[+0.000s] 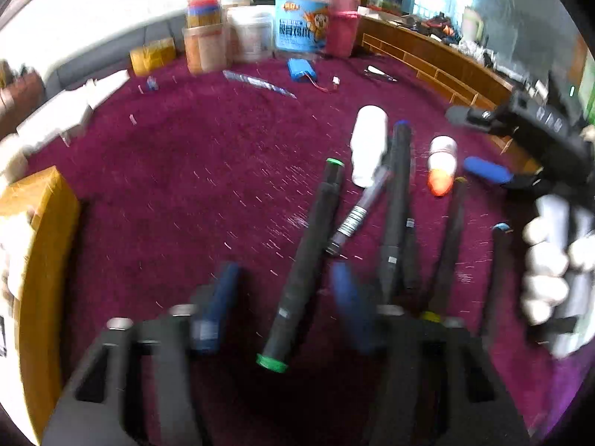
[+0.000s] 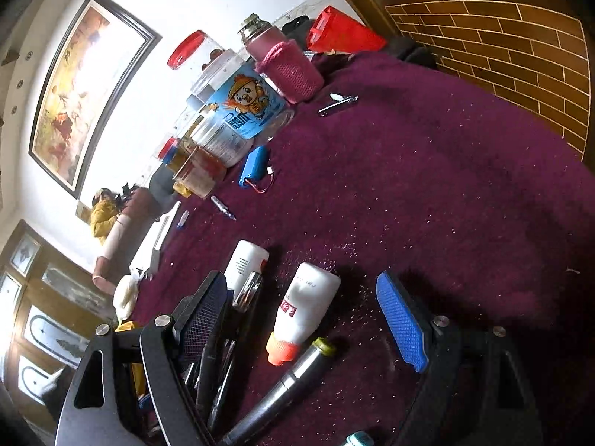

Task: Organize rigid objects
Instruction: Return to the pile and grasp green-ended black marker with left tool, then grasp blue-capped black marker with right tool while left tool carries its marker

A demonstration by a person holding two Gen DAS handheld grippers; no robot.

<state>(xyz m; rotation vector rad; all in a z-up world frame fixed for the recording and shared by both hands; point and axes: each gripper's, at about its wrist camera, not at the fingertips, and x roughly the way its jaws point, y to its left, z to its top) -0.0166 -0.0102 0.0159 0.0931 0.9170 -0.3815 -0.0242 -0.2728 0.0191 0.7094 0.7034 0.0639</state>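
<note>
Several dark markers lie on the purple cloth. My left gripper is open, its blue-padded jaws either side of a green-capped marker lying on the cloth. A blue-capped marker, a thin pen and two white bottles, one orange-capped, lie beyond. My right gripper is open and empty above the orange-capped glue bottle and a yellow-green-capped marker; it also shows at the right of the left wrist view, held by a white-gloved hand.
Jars and tubs stand at the table's far edge, with a pink knitted-sleeve bottle. A blue battery pack, nail clippers and a small packet lie on the cloth. A yellow box stands at left.
</note>
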